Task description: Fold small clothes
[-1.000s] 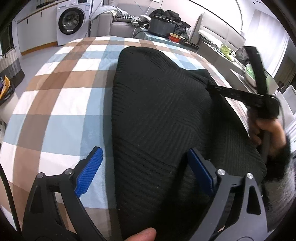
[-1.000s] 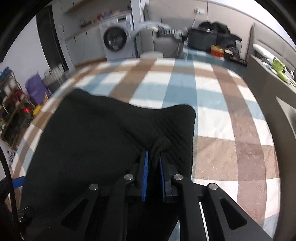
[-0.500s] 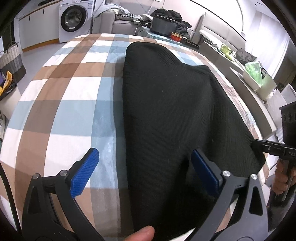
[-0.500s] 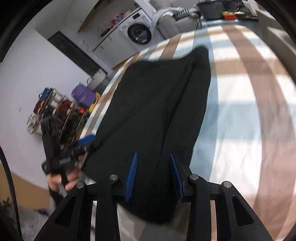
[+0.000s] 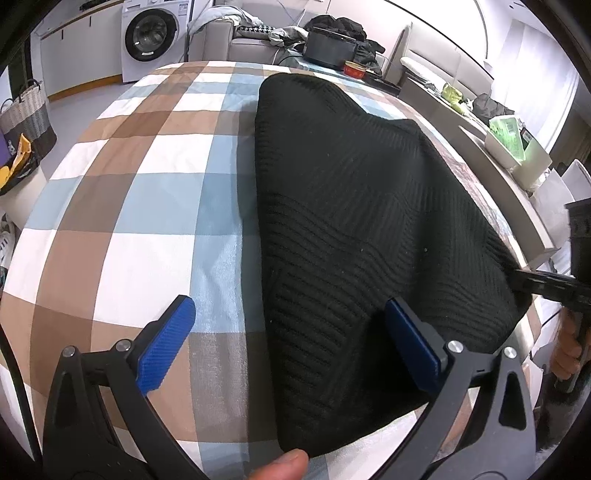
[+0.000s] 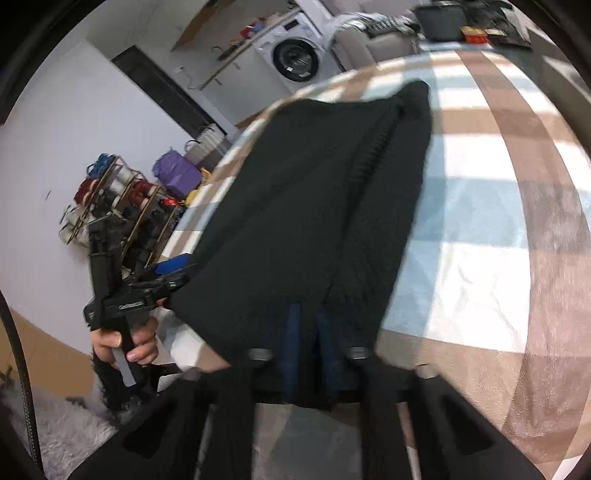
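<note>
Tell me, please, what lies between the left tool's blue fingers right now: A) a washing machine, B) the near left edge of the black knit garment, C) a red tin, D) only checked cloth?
B: the left tool stands open astride the black knit garment's near left edge on the checked cloth.

A washing machine (image 5: pixel 151 35) stands beyond the checked cloth (image 5: pixel 147 184).

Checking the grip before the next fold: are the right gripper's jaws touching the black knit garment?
Touching. The right wrist view shows the right gripper shut on the black knit garment, near edge pinched.
</note>
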{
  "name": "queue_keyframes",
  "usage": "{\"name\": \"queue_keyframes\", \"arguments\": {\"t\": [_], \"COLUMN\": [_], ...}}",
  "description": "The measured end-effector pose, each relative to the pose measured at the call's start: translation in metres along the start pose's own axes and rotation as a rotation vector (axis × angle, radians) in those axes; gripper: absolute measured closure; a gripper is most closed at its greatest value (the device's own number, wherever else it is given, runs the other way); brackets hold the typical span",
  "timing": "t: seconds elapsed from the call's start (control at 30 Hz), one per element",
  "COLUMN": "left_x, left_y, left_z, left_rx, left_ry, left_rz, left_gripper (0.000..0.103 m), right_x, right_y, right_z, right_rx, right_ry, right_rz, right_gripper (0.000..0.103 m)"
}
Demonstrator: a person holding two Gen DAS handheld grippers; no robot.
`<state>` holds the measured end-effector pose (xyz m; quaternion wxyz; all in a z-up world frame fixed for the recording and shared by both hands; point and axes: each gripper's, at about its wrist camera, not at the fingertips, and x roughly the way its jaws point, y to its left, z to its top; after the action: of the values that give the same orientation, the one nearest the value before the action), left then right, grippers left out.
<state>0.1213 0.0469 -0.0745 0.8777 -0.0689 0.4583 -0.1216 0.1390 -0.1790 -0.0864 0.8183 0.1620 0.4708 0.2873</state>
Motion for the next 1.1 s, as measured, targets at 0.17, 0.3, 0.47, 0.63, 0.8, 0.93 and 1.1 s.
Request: {"name": "queue_keyframes", "arguments": {"t": [0.17, 0.3, 0.47, 0.63, 0.8, 0.93, 1.1], "left_x": [-0.005, 0.000, 0.004, 0.004, 0.006, 0.008, 0.025], "left_y": [0.003, 0.007, 0.009, 0.006, -0.003, -0.010, -0.014], "left_z": [0.002, 0.005, 0.007, 0.009, 0.006, 0.010, 0.034], "left_rx": [0.005, -0.028, -0.045, -0.035, 0.003, 0.025, 0.012], "left_ry": [-0.006, 0.008, 0.015, 0.014, 0.001, -0.022, -0.021], "left_rz": [0.008, 0.025, 0.014, -0.025, -0.091, -0.085, -0.071], "left_gripper": [0.002, 0.002, 0.002, 0.023, 0.062, 0.078, 0.078], "right_x": [-0.019, -0.003, -0.029, -0.011, -0.012, 0.001, 0.019], "right_y": [0.020, 0.005, -0.013, -0.022, -0.010, 0.000, -0.005], "right_z": [0.001, -0.010, -0.003, -0.005, -0.004, -0.002, 0.015], "right_rx": [-0.044, -0.013, 0.089, 0.161, 0.096, 0.078, 0.090], "right_ry": [-0.001, 0.070, -0.077, -0.030, -0.042, -0.053, -0.070], "right_rz": [0.005, -0.062, -0.057, -0.059, -0.058, -0.058, -0.072], "right_gripper": [0.097, 0.088, 0.054, 0.054, 0.068, 0.082, 0.082]}}
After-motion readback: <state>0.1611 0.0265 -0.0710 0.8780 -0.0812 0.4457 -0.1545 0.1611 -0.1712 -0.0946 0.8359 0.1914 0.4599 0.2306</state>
